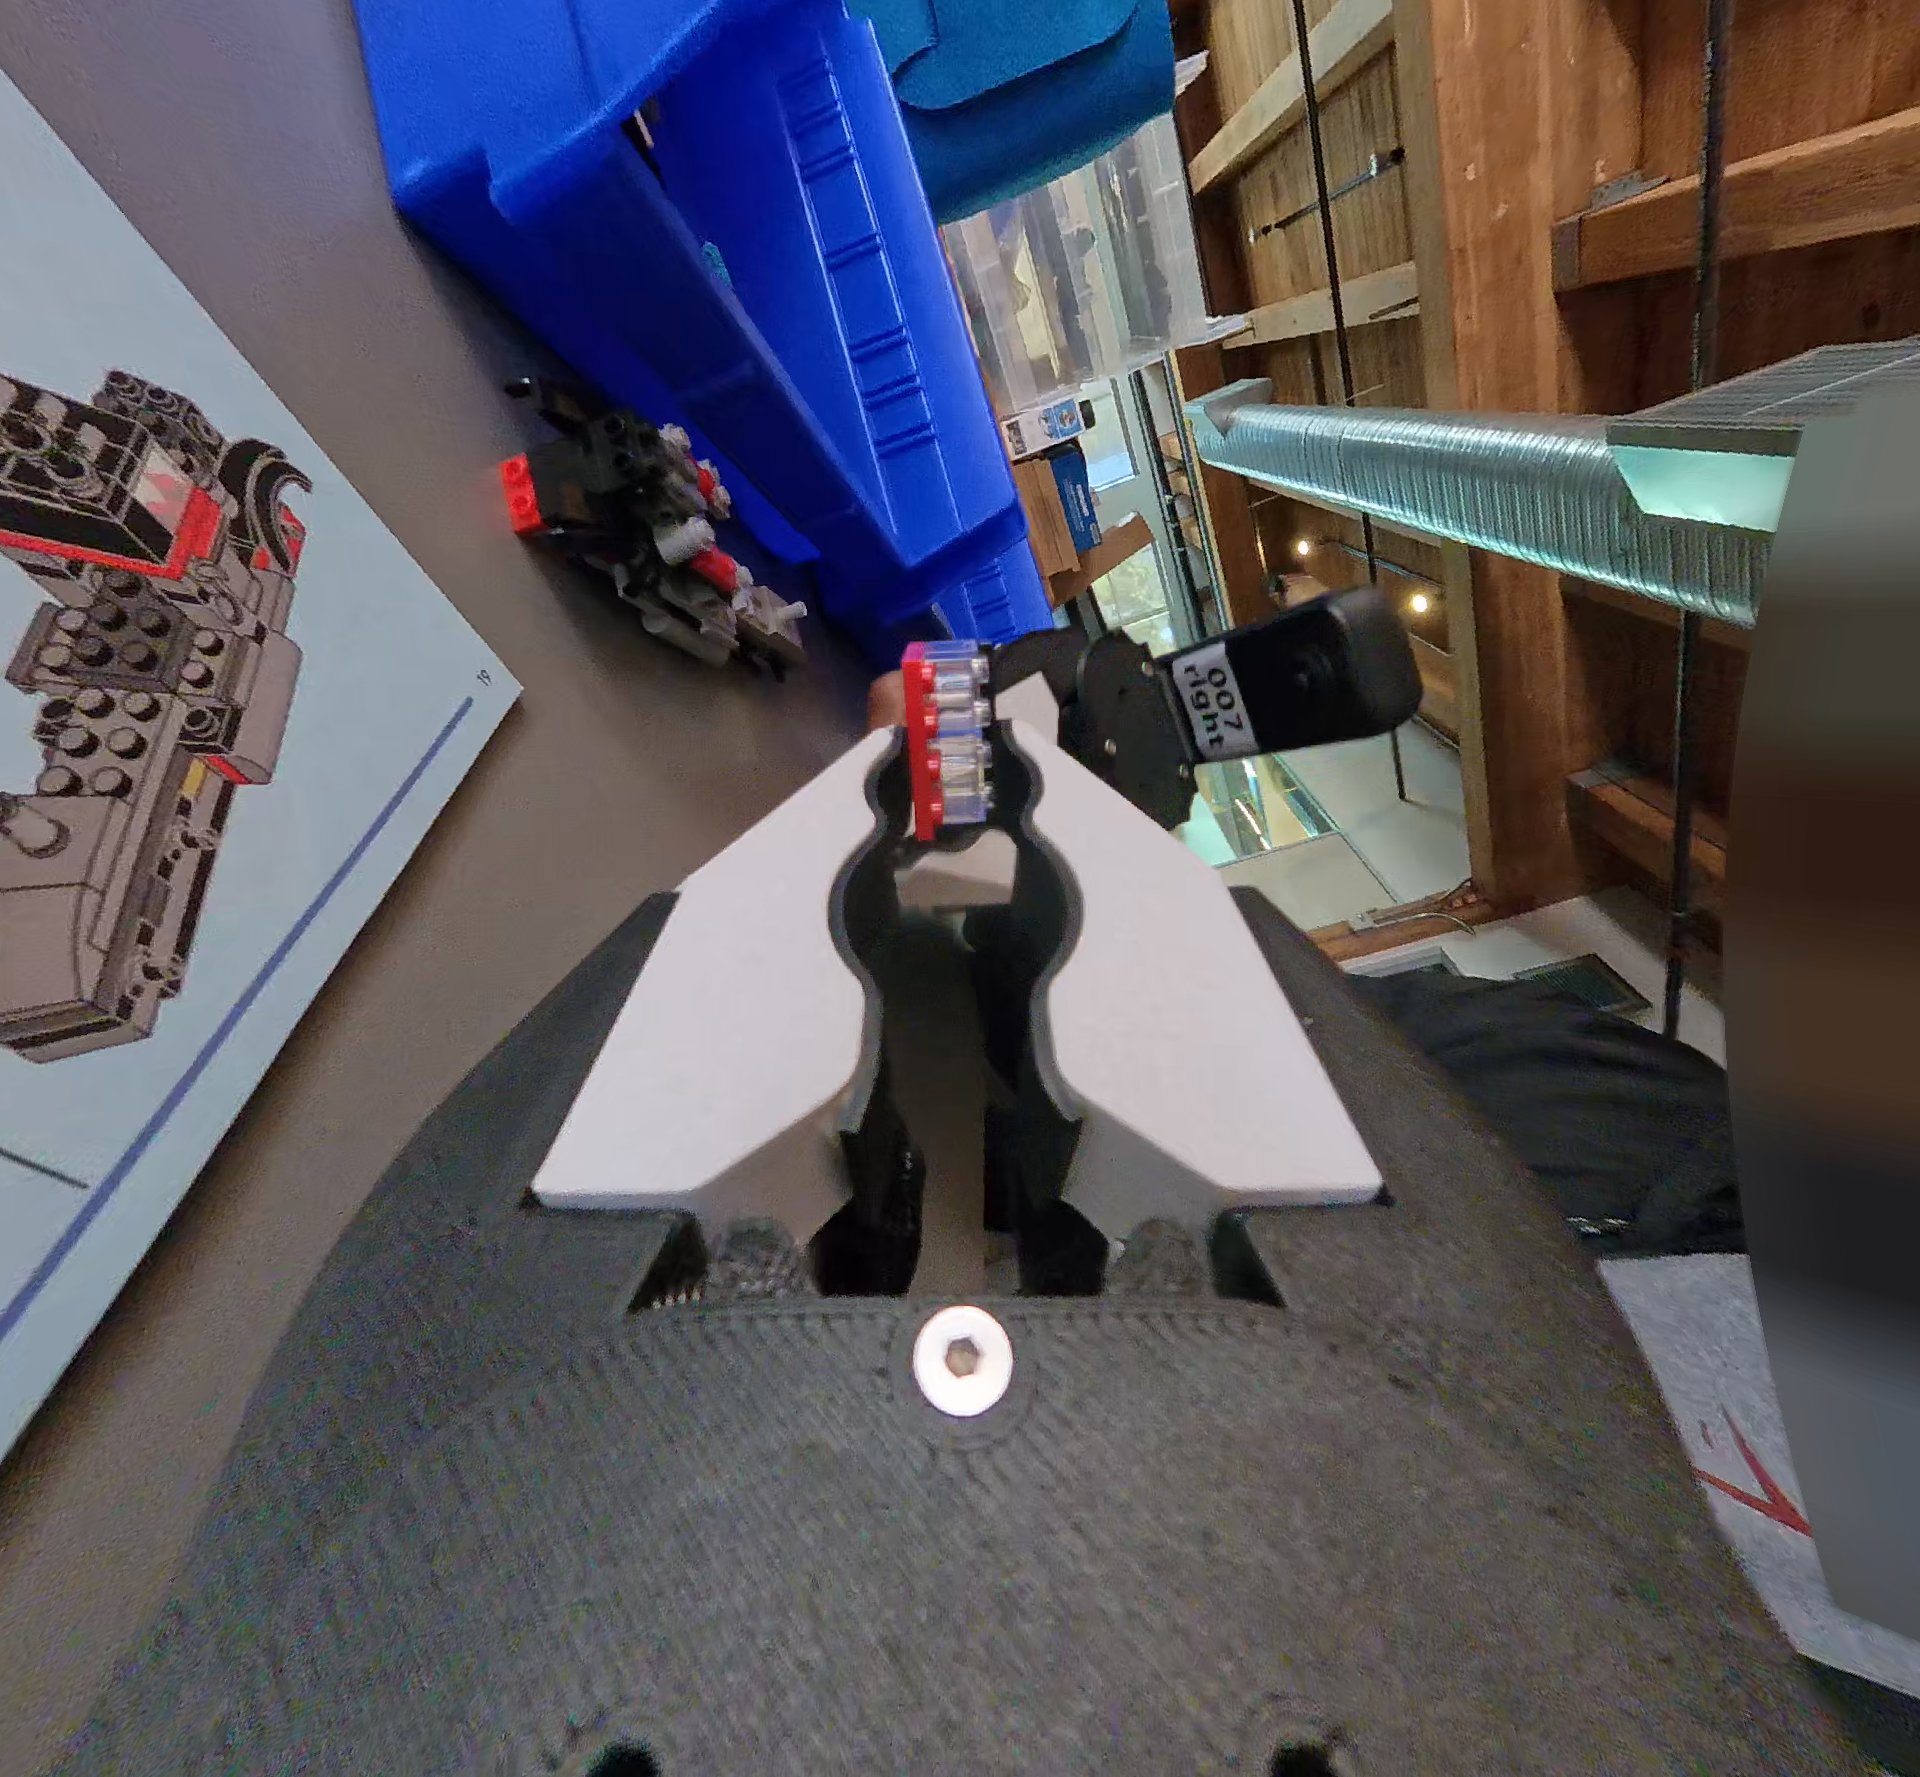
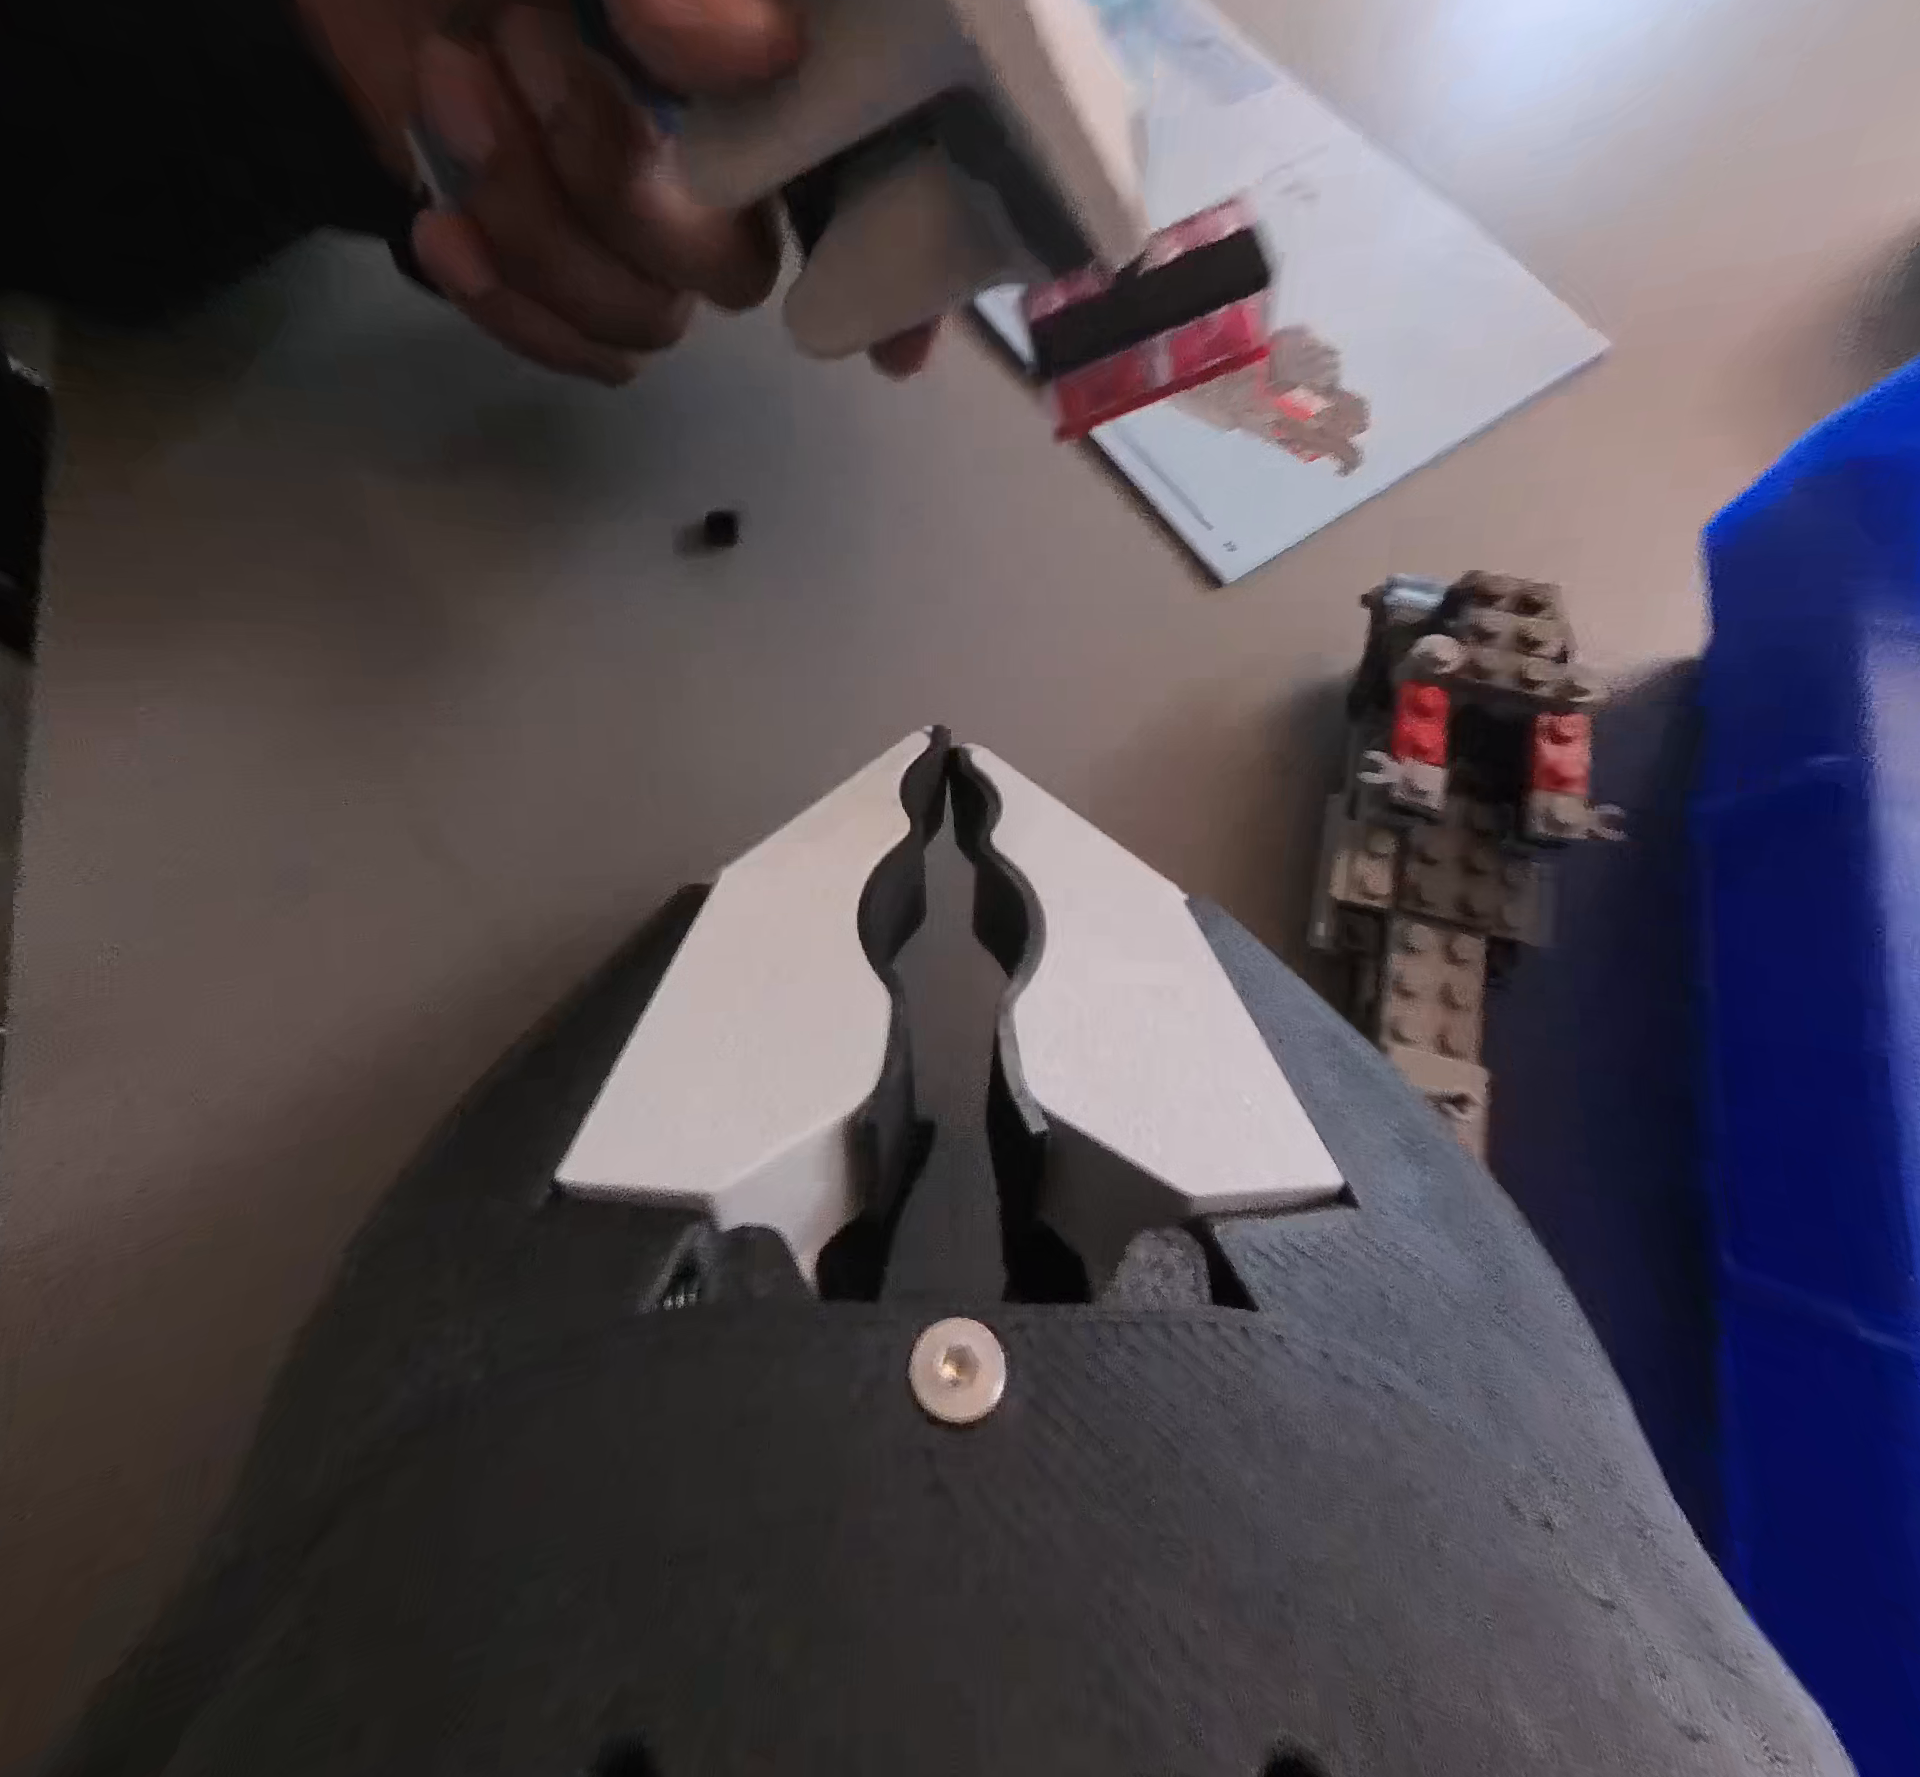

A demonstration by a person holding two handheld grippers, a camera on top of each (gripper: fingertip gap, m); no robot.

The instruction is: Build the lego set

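Note:
My left gripper is shut on a small sub-assembly, a red plate topped with clear bricks, held in the air above the table. The right wrist view shows the same piece, blurred, between the left fingers, with a hand on the handle. My right gripper is shut, its pads together with nothing visible between them, low over the grey table. The partly built grey, black and red model lies to its right and also shows in the left wrist view.
The open instruction booklet lies on the table and also shows in the right wrist view. Blue bins stand behind the model, close on the right. A small black piece lies alone on the table. The tips of one gripper are about 7 cm away from the tips of the other.

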